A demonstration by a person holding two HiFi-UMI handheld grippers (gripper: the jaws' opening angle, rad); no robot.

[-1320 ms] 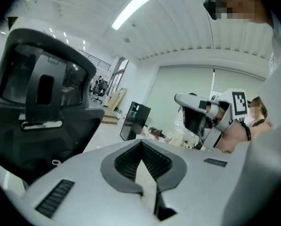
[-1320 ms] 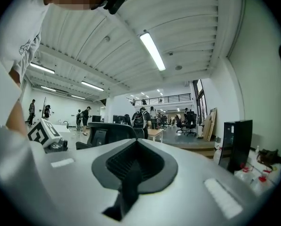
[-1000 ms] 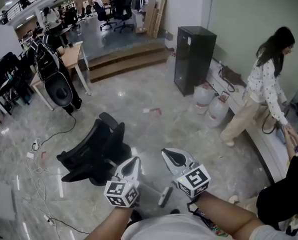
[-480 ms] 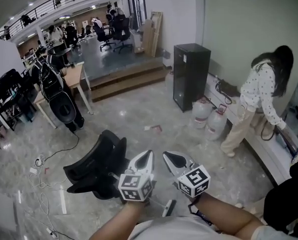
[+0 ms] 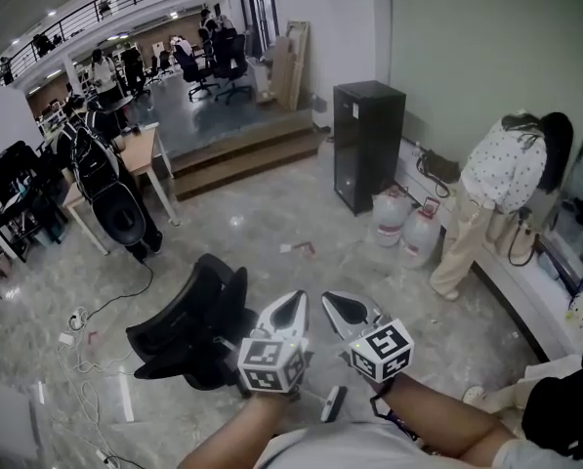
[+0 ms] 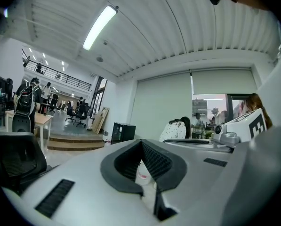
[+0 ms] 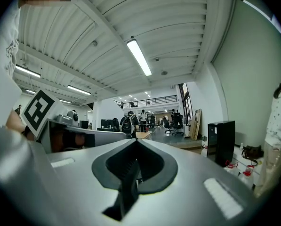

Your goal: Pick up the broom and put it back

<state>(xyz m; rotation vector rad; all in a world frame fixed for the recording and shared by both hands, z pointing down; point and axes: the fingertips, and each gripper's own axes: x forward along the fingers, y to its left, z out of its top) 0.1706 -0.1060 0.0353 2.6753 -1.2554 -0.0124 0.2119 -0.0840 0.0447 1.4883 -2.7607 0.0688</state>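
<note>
No broom shows in any view. In the head view my left gripper and right gripper are held side by side, level, pointing away from me over the marble floor. Both are shut with nothing between the jaws. The left gripper view has the left gripper with its tips together, aimed at the far wall. In the right gripper view the right gripper is shut too, facing the office area. A short dark object lies on the floor under my hands; I cannot tell what it is.
A black office chair lies tipped over just left of the grippers. Ahead stand a black cabinet and two gas cylinders. A person bends over a low ledge at the right. Cables trail at the left; steps rise behind.
My left gripper has risen and moved right, ending level with the right gripper and close beside it. The right gripper rose slightly. The person at the right has bent further over.
</note>
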